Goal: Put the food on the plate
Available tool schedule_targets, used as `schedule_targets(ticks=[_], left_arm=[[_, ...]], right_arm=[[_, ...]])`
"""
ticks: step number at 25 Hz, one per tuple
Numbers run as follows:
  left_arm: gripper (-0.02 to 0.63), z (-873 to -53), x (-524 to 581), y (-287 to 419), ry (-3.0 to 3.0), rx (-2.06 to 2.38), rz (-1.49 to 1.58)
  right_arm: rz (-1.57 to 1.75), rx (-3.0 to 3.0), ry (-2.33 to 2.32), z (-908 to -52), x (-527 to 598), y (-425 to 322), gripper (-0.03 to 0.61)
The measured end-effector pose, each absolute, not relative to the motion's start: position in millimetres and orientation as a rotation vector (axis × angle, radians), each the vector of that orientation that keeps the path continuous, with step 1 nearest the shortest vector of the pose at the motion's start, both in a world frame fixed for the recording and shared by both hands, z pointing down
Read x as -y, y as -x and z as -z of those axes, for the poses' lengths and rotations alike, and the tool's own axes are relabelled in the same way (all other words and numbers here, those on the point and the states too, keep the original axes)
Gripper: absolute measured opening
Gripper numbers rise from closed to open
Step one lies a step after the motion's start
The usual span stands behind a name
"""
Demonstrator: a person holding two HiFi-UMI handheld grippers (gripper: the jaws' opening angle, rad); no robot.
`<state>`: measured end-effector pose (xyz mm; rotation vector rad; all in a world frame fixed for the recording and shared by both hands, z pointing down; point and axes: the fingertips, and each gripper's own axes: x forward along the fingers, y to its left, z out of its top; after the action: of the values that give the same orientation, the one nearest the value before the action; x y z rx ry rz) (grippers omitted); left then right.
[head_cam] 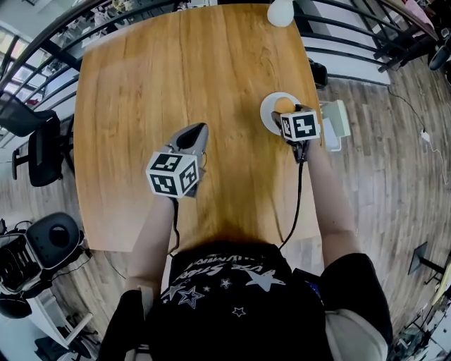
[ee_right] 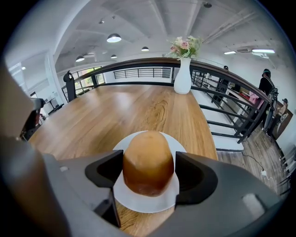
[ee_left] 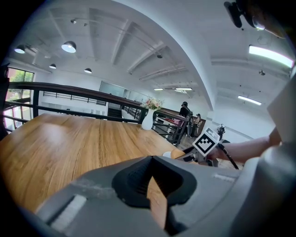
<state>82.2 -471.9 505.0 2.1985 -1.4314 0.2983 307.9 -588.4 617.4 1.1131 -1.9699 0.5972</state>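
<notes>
A golden-brown bun (ee_right: pixel 148 162) sits between the jaws of my right gripper (ee_right: pixel 149 172), and both pads touch its sides. Directly under it lies a small white plate (ee_right: pixel 138 201), though I cannot tell if the bun rests on the plate. From the head view the bun (head_cam: pixel 284 104) and plate (head_cam: pixel 268 116) are near the table's right edge, under the right gripper (head_cam: pixel 291 113). My left gripper (head_cam: pixel 196 131) hovers over the middle of the table with its jaws together and nothing in them; in its own view the left gripper (ee_left: pixel 150 167) points across the wood toward the right one.
The wooden table (head_cam: pixel 176 84) carries a white vase (head_cam: pixel 280 12) of flowers at its far right corner. A white object (head_cam: pixel 337 120) sits just off the right edge, by a black railing. Dark office chairs (head_cam: pixel 42 148) stand on the floor to the left.
</notes>
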Motion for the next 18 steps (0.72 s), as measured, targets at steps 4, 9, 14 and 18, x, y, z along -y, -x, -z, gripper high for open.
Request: schedule_targets(ticks=[4,9,14,18], left_arm=[[0.000,-500.3,467.1,-75.4,-2.192,1.454,-0.294],[0.000,-499.8,456.7,-70.9,-2.164,1.484,-0.286],[0.000,-493.3,443.0,-73.4,-2.157,1.500,-0.278],[0.000,-487.4,431.5,-77.9,-2.157,1.514,-0.279]], right_arm=[[-0.594,1.971,-1.132,-615.8,588.9,-308.1,0.380],[-0.590,1.977,-1.147,-613.2,586.2,-312.5,0.408],[-0.607,2.000,-1.180,-602.8,576.8,-319.4,0.414],[-0.618,2.042,-1.202,-589.9,564.1,-323.2,0.414]])
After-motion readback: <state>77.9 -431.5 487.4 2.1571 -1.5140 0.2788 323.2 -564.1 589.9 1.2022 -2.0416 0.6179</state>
